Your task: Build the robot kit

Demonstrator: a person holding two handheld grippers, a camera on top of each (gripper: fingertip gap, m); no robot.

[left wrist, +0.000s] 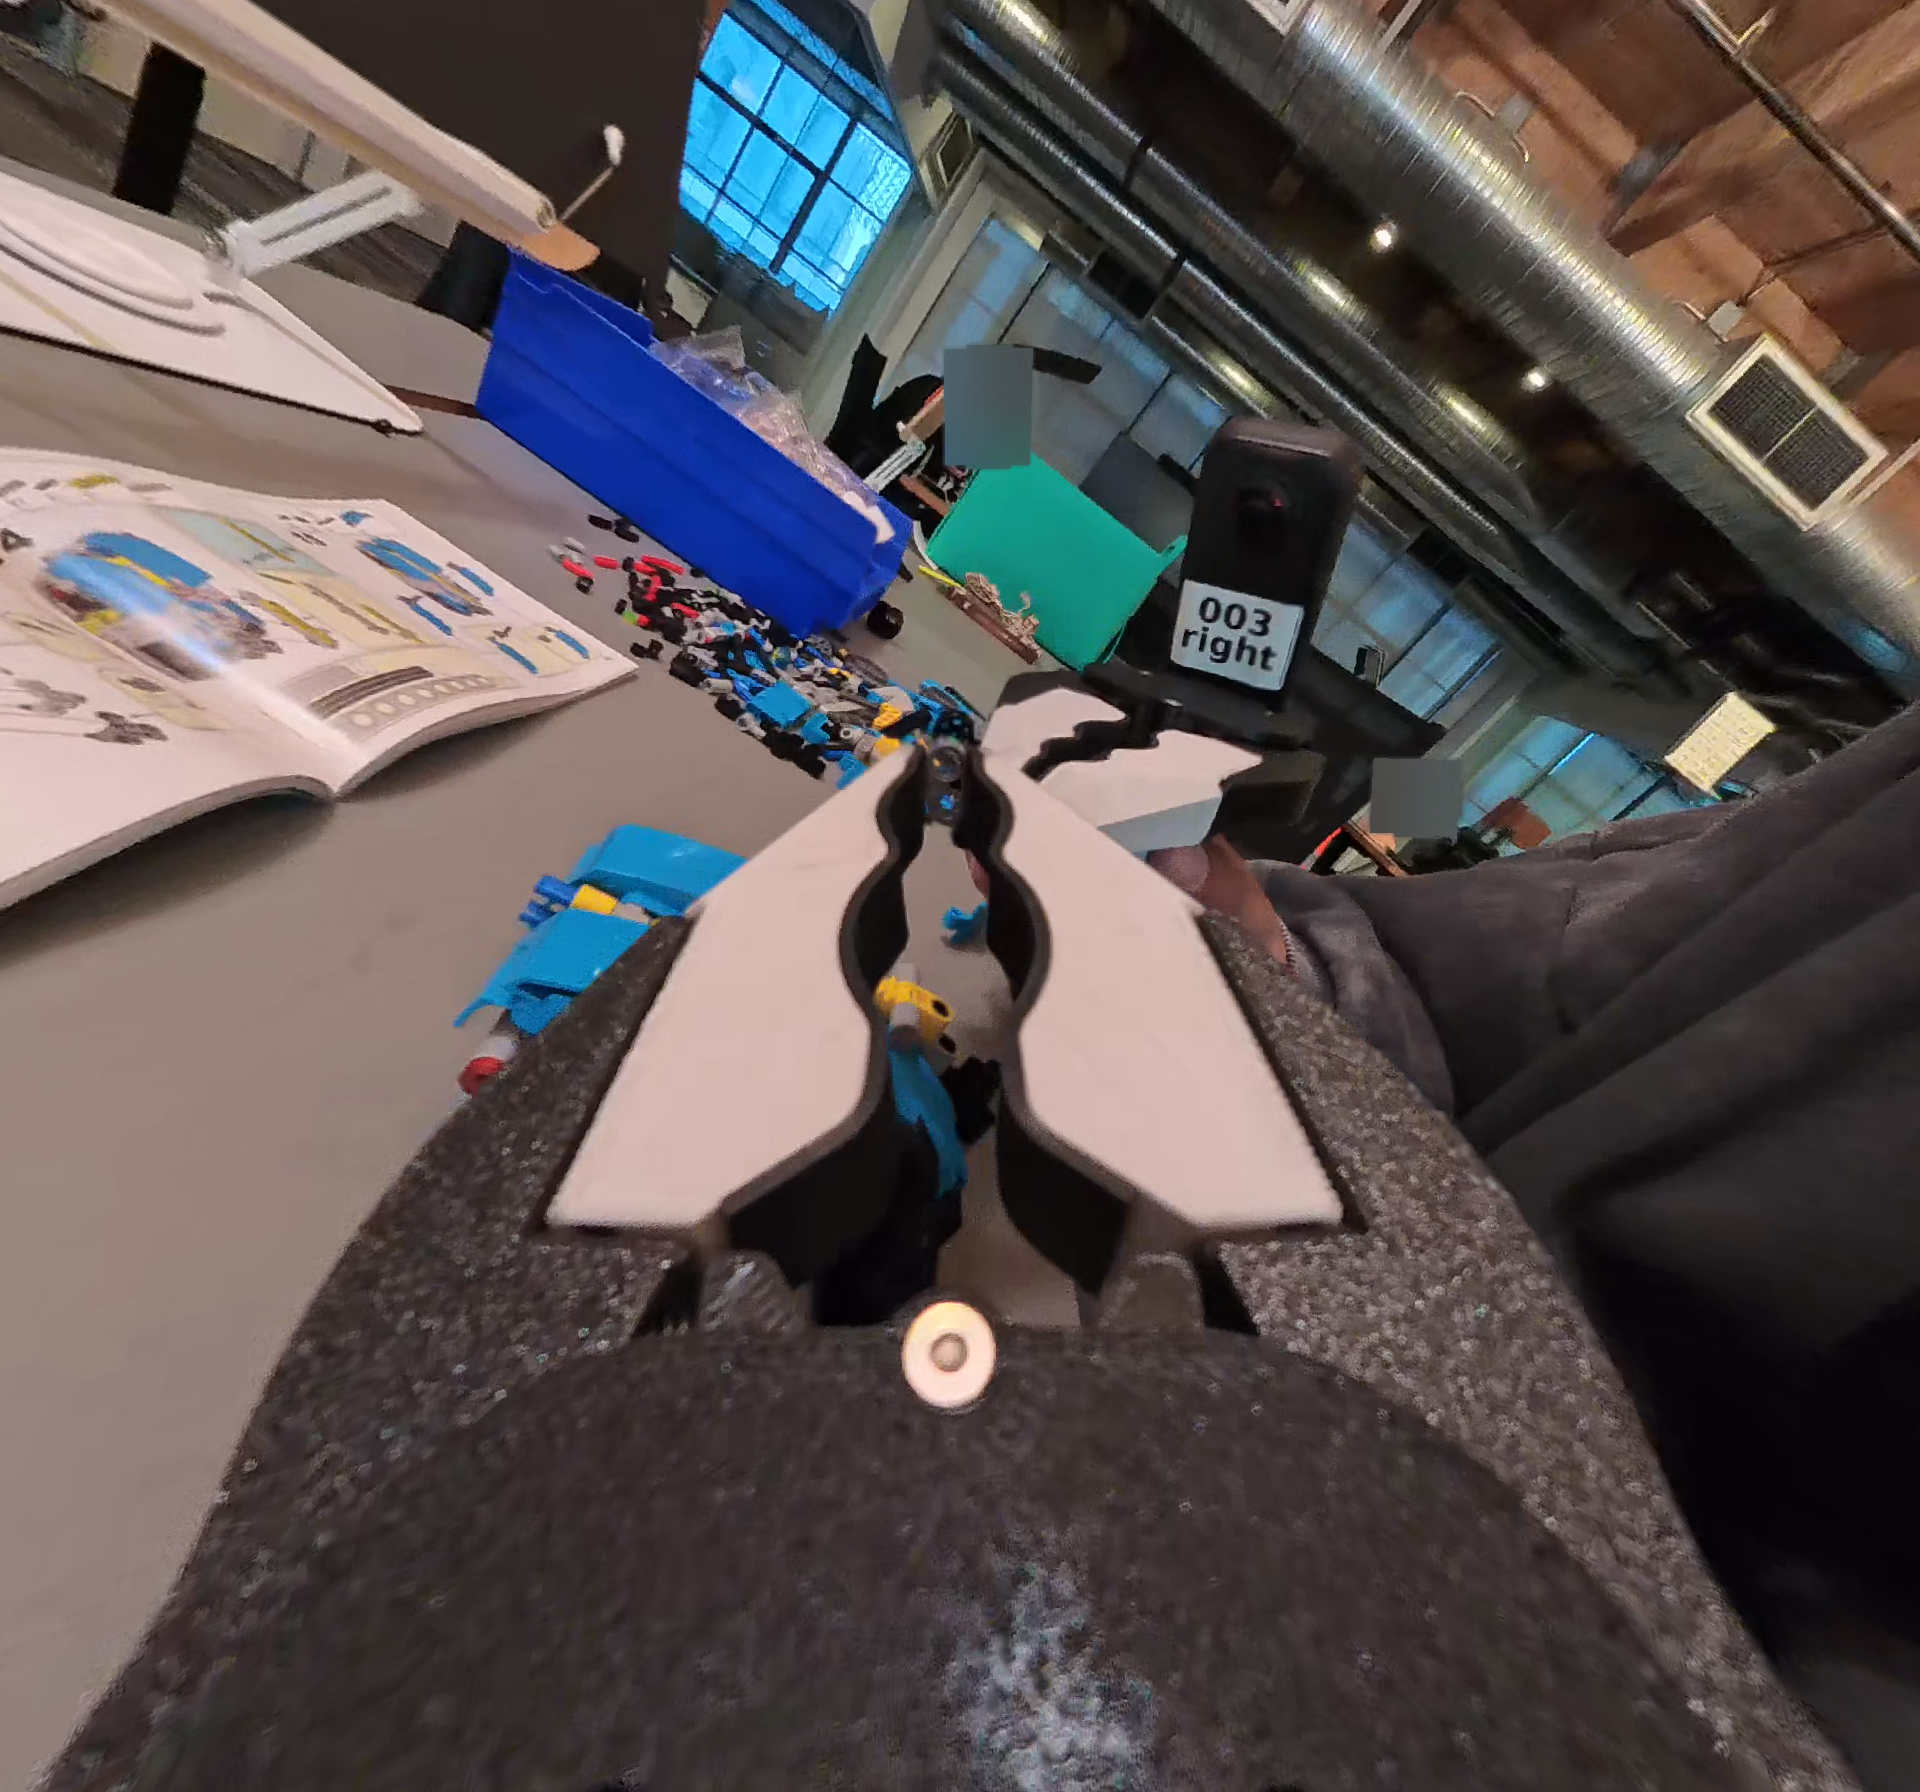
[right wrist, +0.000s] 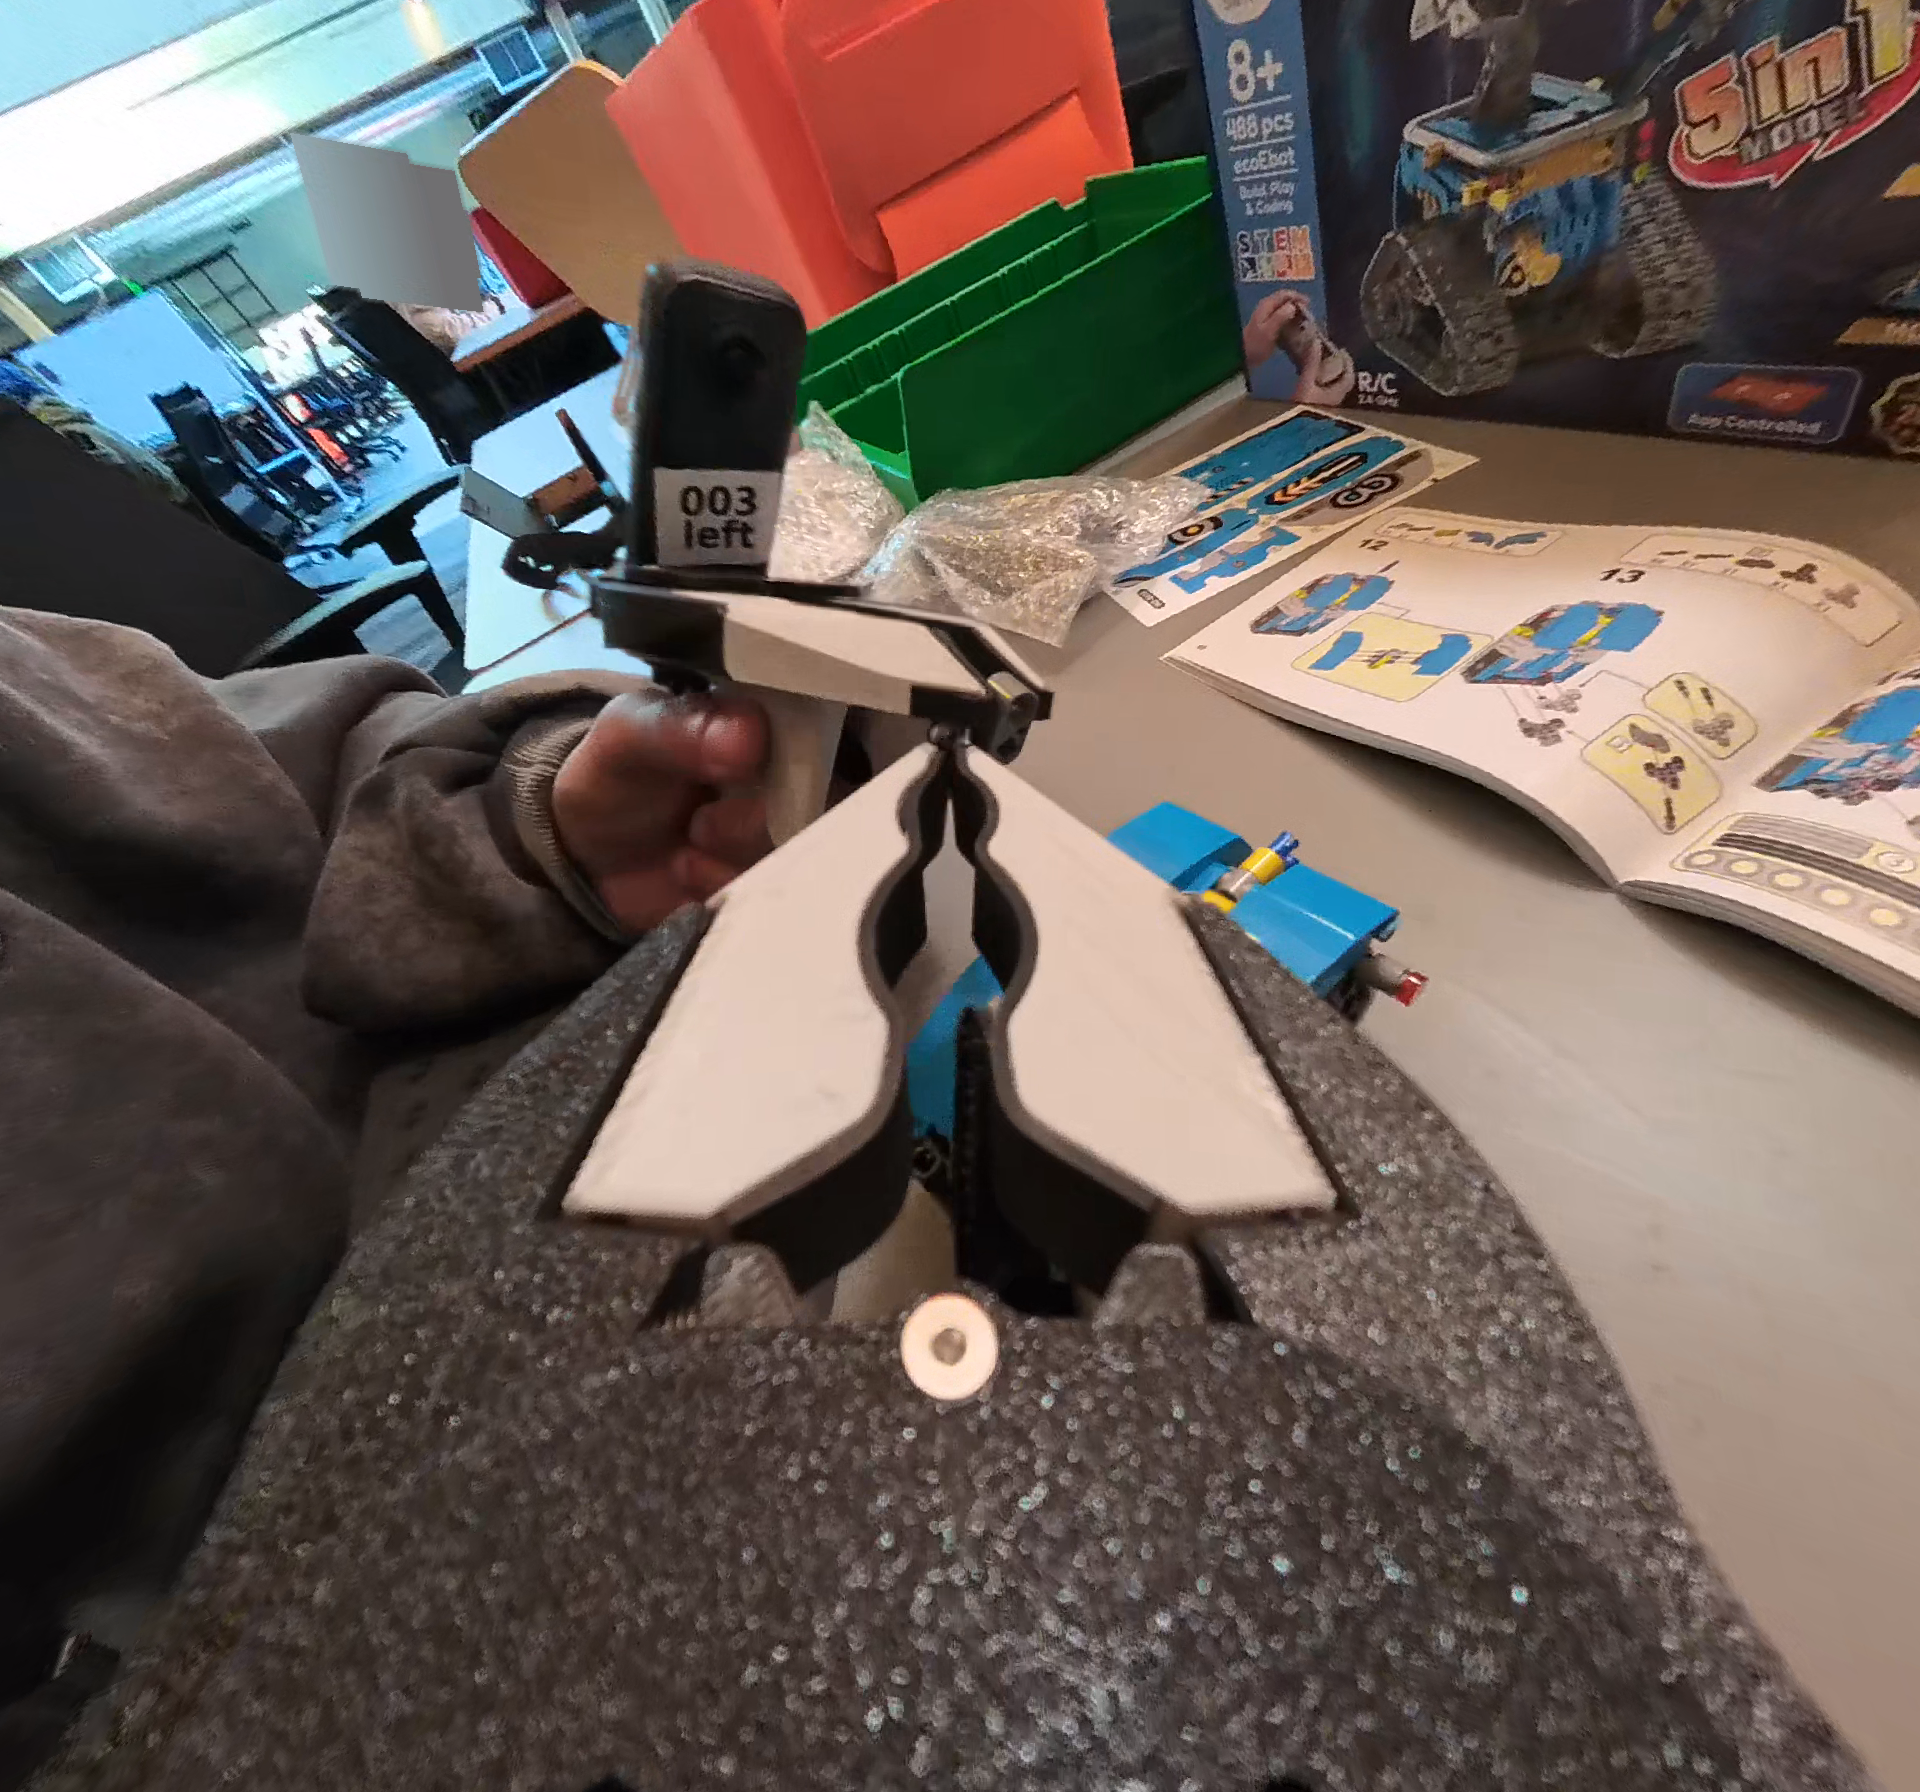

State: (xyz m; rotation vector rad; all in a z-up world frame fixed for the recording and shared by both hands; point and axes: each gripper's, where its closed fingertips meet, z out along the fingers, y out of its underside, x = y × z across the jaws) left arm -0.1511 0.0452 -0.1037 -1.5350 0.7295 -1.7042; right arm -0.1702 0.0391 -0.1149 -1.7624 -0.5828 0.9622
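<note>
Pinching a small dark piece (left wrist: pixel 943 786), the left gripper (left wrist: pixel 945 768) is meeting the right gripper (right wrist: pixel 948 755), whose tips are also closing on a tiny dark pin (right wrist: pixel 943 734) (keeping both squeezes steady looks wise). Just beyond and below, the blue brick assembly (right wrist: pixel 1278 895) is resting on the grey table (right wrist: pixel 1621 1171), near the open instruction booklet (right wrist: pixel 1621 703).

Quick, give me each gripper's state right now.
Left gripper: shut on a small dark piece at its fingertips.
Right gripper: shut on a small dark pin, tip to tip with the left gripper.
</note>
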